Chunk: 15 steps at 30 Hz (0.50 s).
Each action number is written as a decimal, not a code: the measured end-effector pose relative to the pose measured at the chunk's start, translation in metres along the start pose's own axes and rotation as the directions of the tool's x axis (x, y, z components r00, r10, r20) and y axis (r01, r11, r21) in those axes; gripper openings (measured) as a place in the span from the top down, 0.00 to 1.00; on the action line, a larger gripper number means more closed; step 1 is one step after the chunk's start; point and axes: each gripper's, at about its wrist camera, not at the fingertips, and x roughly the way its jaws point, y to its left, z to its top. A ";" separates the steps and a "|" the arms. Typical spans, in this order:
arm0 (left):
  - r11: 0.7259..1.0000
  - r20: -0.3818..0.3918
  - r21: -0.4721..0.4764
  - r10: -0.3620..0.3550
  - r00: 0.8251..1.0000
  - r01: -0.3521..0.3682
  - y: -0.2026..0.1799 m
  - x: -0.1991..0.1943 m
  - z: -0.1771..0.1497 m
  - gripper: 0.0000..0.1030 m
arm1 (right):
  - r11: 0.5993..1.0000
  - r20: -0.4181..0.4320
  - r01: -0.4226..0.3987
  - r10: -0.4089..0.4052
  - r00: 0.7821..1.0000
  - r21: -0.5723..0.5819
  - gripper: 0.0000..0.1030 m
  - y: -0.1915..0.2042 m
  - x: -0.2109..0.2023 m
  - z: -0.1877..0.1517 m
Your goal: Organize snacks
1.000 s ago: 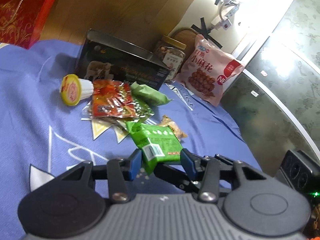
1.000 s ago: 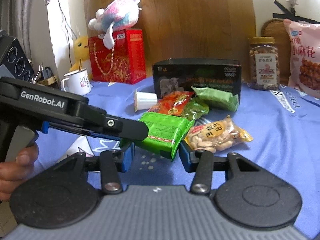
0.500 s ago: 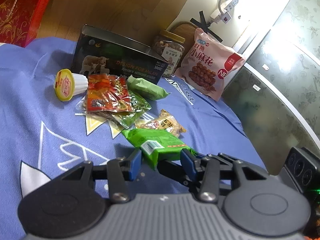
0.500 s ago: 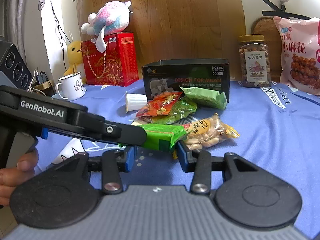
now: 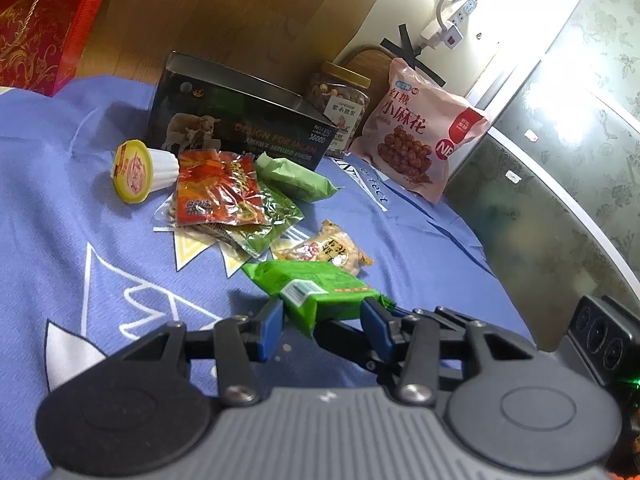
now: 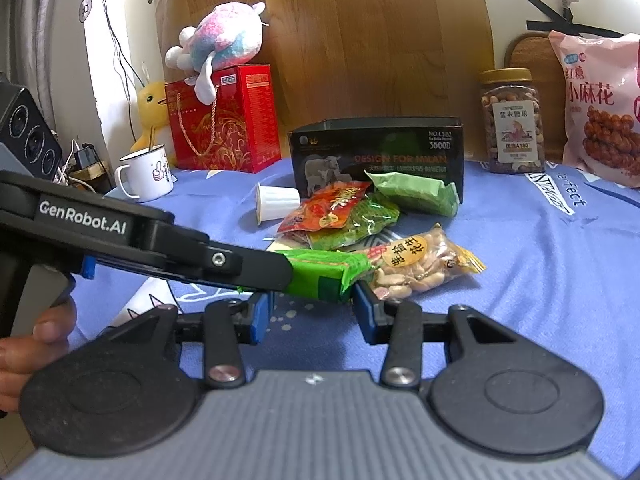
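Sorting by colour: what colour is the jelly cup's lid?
Yellow, with red print; the jelly cup's lid shows best in the left wrist view.

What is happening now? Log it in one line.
left gripper: jaws shut on green packet | right gripper: jaws just closing around same packet, contact unclear | peanut bag: on cloth

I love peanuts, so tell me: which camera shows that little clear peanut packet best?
The right wrist view: the peanut packet lies unobstructed, nuts and yellow label clear. In the left wrist view the same packet looks smaller, its near edge hidden behind the green packet.

peanut bag (image 6: 424, 262) before packet pile (image 6: 344, 216) | box (image 6: 380, 152) behind pile
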 end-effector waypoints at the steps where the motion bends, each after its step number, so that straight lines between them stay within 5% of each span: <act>1: 1.000 0.002 -0.003 -0.004 1.000 0.004 0.000 0.000 0.000 0.59 | 1.000 0.002 0.002 -0.002 1.000 0.002 0.55 0.000 0.000 0.000; 11: 1.000 0.007 0.001 -0.015 1.000 0.015 -0.002 0.000 0.013 0.59 | 1.000 0.022 0.018 -0.018 1.000 -0.022 0.55 0.002 -0.002 0.004; 13: 0.998 -0.005 0.012 -0.069 0.998 0.069 -0.005 0.003 0.025 0.56 | 0.999 0.043 0.018 -0.017 0.999 -0.026 0.57 0.000 -0.002 0.009; 15: 0.998 0.007 0.051 -0.039 0.999 0.039 -0.014 0.007 0.041 0.60 | 0.999 0.059 -0.029 0.031 0.998 -0.029 0.77 -0.002 0.001 0.019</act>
